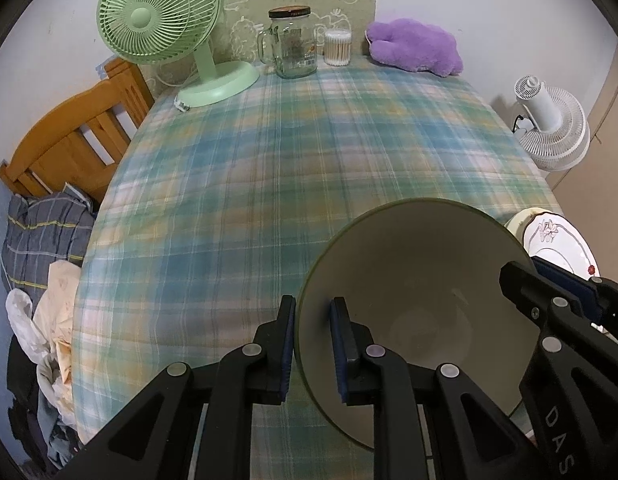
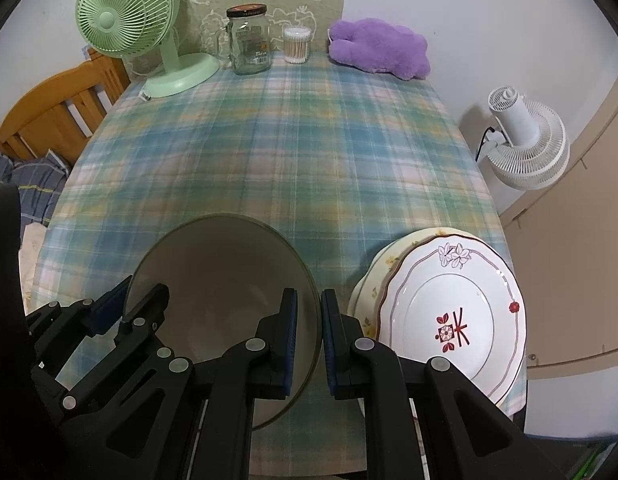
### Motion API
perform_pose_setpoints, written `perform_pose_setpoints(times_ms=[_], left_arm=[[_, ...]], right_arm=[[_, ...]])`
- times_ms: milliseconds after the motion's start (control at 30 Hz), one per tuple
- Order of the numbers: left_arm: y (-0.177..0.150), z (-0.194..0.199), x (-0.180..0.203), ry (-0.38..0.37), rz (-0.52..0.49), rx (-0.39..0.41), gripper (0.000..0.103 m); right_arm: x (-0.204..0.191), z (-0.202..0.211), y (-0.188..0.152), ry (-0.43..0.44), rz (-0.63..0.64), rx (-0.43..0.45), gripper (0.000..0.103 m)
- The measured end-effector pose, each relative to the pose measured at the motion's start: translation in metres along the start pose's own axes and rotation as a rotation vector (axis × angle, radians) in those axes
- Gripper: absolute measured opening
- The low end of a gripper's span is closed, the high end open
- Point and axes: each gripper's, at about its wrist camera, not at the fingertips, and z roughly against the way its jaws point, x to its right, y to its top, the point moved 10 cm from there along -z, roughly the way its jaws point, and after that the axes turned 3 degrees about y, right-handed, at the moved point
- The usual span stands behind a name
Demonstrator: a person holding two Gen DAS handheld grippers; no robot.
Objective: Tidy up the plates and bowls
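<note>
Two black grippers pinch one wide olive-rimmed grey bowl (image 2: 225,280) near the front of the plaid-clothed table (image 2: 277,152): left gripper (image 1: 313,350) clamps its left rim, right gripper (image 2: 309,344) its right rim; stacked white floral plates (image 2: 449,320) sit just right of it

Plaid-clothed table (image 2: 269,152) bears green fan (image 2: 125,16), jar (image 2: 249,40), seemingly stacked plates (image 2: 449,312)
</note>
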Motion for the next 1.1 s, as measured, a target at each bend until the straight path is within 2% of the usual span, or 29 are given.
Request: perform_pose_setpoints(times_ms=[233, 267, 367, 467, 600, 633, 667, 767, 867, 1100], left_arm=[[-0.002, 0.001, 0.001, -0.005, -0.011, 0.007, 0.015], [-0.003, 0.001, 0.002, -0.010, -0.012, 0.006, 0.018], [-0.005, 0.000, 0.009, -0.063, -0.036, -0.016, 0.037], [-0.010, 0.000, 0.013, -0.087, -0.034, -0.031, 0.043], [-0.016, 0.002, 0.014, -0.126, -0.023, -0.047, 0.059], [-0.017, 0.003, 0.013, -0.132, -0.021, -0.047, 0.061], [-0.017, 0.005, 0.013, -0.141, -0.020, -0.043, 0.066], [-0.015, 0.010, 0.013, -0.160, -0.019, -0.026, 0.077], [-0.014, 0.012, 0.013, -0.162, -0.006, -0.022, 0.083], [-0.009, 0.006, 0.018, -0.141, 0.012, -0.042, 0.090]], right_arm=[[0.000, 0.001, -0.003, 0.000, -0.008, 0.004, 0.015], [0.001, 0.001, -0.003, 0.002, -0.012, 0.005, 0.015], [0.002, 0.001, -0.005, 0.005, -0.027, 0.004, 0.015], [0.004, -0.003, -0.010, 0.029, -0.049, -0.027, 0.016], [0.007, -0.003, -0.018, 0.055, -0.075, -0.051, 0.020], [0.006, -0.001, -0.020, 0.061, -0.077, -0.053, 0.025], [0.007, 0.001, -0.020, 0.065, -0.078, -0.051, 0.035], [0.007, 0.007, -0.020, 0.084, -0.085, -0.032, 0.056], [0.011, 0.010, -0.016, 0.089, -0.095, -0.014, 0.063], [0.021, -0.007, -0.012, 0.171, -0.154, -0.046, 0.063]])
